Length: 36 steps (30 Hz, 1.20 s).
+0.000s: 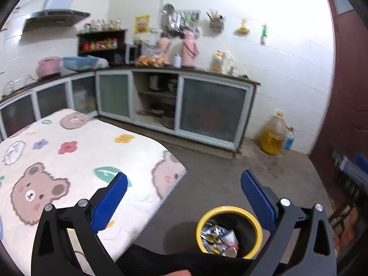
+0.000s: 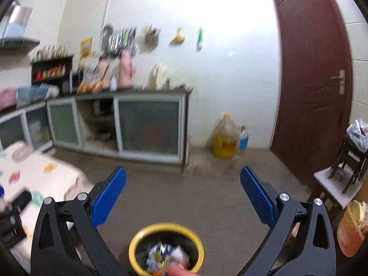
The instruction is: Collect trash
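One yellow-rimmed bin (image 1: 230, 209), two pink flasks (image 1: 189, 47) (both upright)

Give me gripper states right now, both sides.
Left gripper: open, holding nothing.
Right gripper: open, holding nothing.

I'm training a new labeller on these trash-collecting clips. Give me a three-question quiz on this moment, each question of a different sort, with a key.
1. True or false: the left hand-held gripper is shut on a wrapper.
2. The bin rim's colour: A red, B yellow, C green?
3. Fill in: the bin stands on the ____, beside the table with the bear-print cloth.

Key: 1 false: both it and the right hand-held gripper are open and empty. 2 B. 3 floor; crumpled wrappers already lie inside the bin.
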Motion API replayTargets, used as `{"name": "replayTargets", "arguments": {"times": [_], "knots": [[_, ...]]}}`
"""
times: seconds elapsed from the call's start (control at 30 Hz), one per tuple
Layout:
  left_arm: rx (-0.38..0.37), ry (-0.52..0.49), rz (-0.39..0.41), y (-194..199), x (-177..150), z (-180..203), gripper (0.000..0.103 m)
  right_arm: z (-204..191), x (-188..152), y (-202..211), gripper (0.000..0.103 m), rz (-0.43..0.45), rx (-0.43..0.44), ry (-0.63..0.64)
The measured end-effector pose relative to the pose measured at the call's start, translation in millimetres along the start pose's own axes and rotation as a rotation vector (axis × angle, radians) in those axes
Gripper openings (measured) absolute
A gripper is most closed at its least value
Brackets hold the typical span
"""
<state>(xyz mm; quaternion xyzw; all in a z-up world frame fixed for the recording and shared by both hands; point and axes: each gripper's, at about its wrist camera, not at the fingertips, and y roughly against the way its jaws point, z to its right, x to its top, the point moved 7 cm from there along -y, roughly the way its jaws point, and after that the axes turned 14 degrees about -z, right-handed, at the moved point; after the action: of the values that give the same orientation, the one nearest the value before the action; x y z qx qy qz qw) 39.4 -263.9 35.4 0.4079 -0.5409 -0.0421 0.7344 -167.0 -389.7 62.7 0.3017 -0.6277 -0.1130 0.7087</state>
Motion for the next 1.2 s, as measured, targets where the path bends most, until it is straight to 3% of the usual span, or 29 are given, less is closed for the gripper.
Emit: {"name": "replayTargets", "arguments": {"times": [0.1, 0.27, 0.53, 0.8, 1.2], "knots": [[-0.031, 0.004, 0.025, 2.9, -15.6, -0.7, 0.095, -9.4, -22.9, -10.2, 0.095, -0.062, 0.016, 0.019], [-0.057, 0.023, -0.108, -13.5, -44.5, 0.2, 0.095, -21.7, -47.1, -18.8, 0.095, -0.124, 0.035, 0.060], [0.022, 0.165, -0.125, -14.8, -70.5, -22.8, 0.095, -4.2, -62.5, -43.6, 0.095, -0.227, 0.026, -0.014], [0.061, 0.186, -0.113, -7.8, -74.4, -23.5, 0.095, -9.1, -64.0, -32.6, 0.095, -0.177, 0.019, 0.020], [0.093, 0.146, -0.039, 17.7, -56.3, -6.4, 0.095, -7.5, -66.4, -34.2, 0.095, -0.203, 0.023, 0.029]]}}
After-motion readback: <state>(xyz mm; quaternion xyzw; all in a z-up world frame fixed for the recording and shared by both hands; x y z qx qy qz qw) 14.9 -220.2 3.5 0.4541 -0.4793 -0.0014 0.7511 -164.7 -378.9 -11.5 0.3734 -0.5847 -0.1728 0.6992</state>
